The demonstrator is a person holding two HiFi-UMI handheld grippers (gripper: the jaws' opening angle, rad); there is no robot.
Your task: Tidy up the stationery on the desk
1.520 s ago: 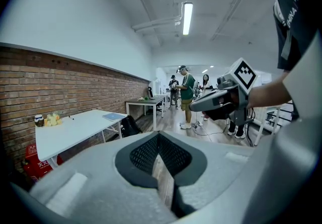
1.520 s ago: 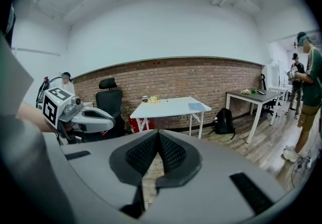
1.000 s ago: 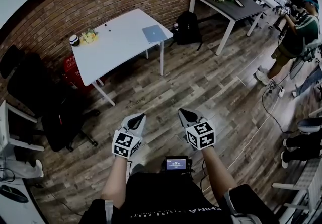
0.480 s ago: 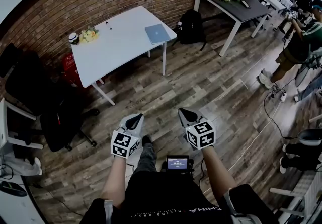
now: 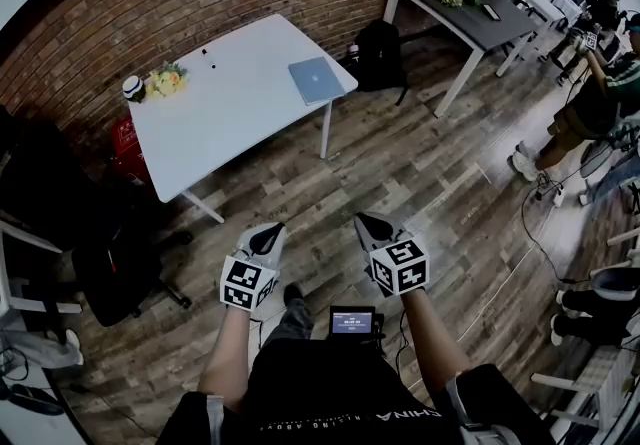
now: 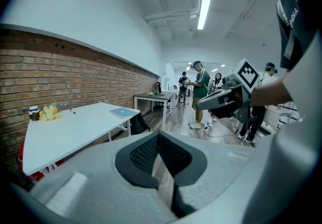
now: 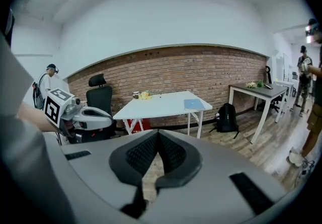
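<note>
Evidently nothing is being tidied yet: the left gripper (image 5: 268,236) and right gripper (image 5: 372,229) are hanging empty, jaws pressed together, well apart from the white desk (image 5: 220,118) holding the notebook (image 5: 315,80).

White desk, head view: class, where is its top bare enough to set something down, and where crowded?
The white desk is bare across its middle, between the yellow flowers and the blue notebook, and along its near edge. The far left corner is crowded: a cup beside the flowers. Near the wall edge lie small dark items.
</note>
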